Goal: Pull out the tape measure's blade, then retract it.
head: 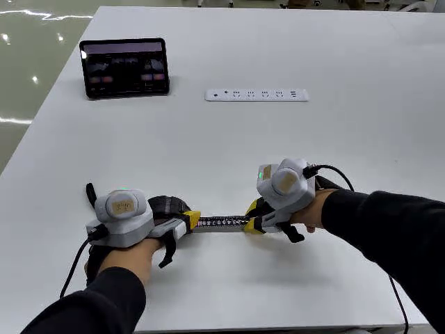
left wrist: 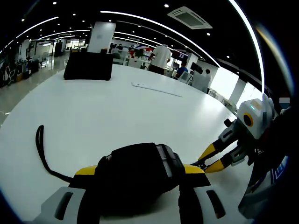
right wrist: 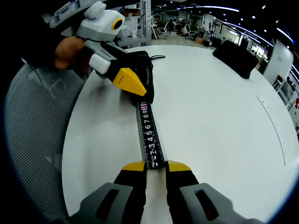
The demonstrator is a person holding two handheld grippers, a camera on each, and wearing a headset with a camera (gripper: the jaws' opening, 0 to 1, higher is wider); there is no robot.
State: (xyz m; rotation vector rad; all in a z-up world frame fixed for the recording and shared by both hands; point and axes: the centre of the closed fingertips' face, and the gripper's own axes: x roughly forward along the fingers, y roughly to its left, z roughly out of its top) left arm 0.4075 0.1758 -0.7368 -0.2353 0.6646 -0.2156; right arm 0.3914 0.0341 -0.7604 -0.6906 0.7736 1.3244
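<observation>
Blade [head: 221, 222] partly drawn out

Left gripper [head: 189, 221]: jaws clamped on black tape measure [head: 167, 207] body, resting on white table [head: 229, 146]. Short length of blade flat along tabletop, numbers up. Right gripper [head: 252, 224]: yellow-tipped jaws nearly together, pinched on blade end. Tablet [head: 124, 67] and power strip [head: 256, 94] well apart, at far side.

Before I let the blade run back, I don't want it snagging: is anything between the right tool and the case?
Nothing visible. The blade runs bare over the table from the right tool to the case in the left tool; the tablet and power strip sit well away.
</observation>
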